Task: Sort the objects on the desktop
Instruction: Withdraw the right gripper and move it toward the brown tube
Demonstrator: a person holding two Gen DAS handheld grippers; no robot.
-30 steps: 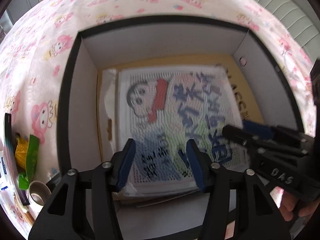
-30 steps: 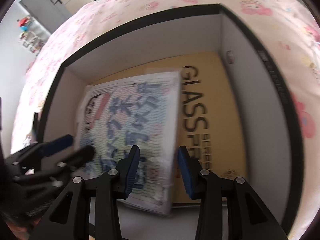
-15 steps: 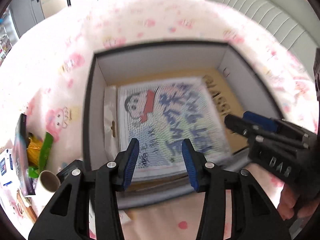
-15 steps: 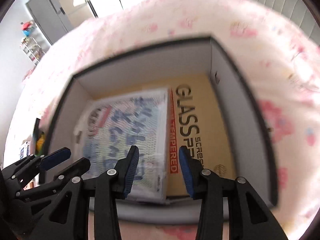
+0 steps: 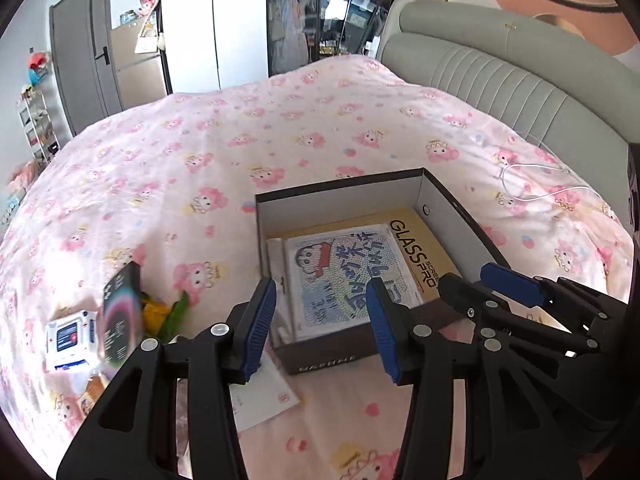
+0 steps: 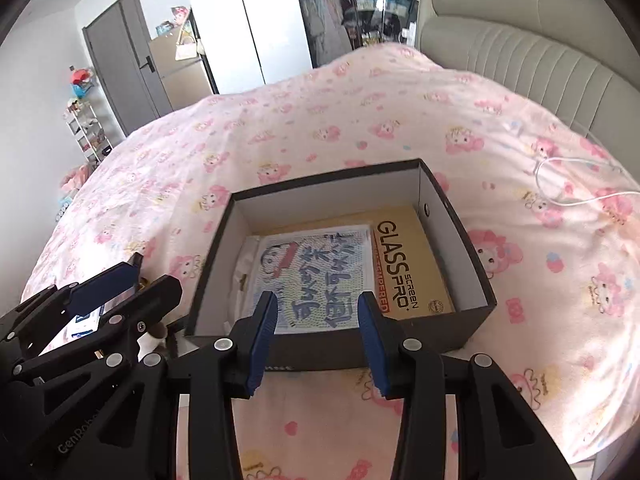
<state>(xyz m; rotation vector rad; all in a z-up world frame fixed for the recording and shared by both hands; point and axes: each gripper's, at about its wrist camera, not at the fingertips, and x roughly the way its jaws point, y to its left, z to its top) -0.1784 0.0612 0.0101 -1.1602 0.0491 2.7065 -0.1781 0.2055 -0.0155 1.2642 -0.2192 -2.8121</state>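
Note:
A dark open box sits on the pink bedspread. Inside lie a cartoon-printed flat packet on a yellow "GLASS PRO" package. My left gripper is open and empty, above the box's near edge. My right gripper is open and empty, also above the near edge; it shows in the left wrist view. The left gripper shows at the left of the right wrist view.
Left of the box lie a black card packet, a white wipes pack, a yellow-green wrapper and a white paper. A white cable lies on the bed at right. A headboard stands behind.
Both grippers have pulled back and up out of the box, staying open. The cartoon packet stays flat in the box. Much more of the bed and room is now in view.

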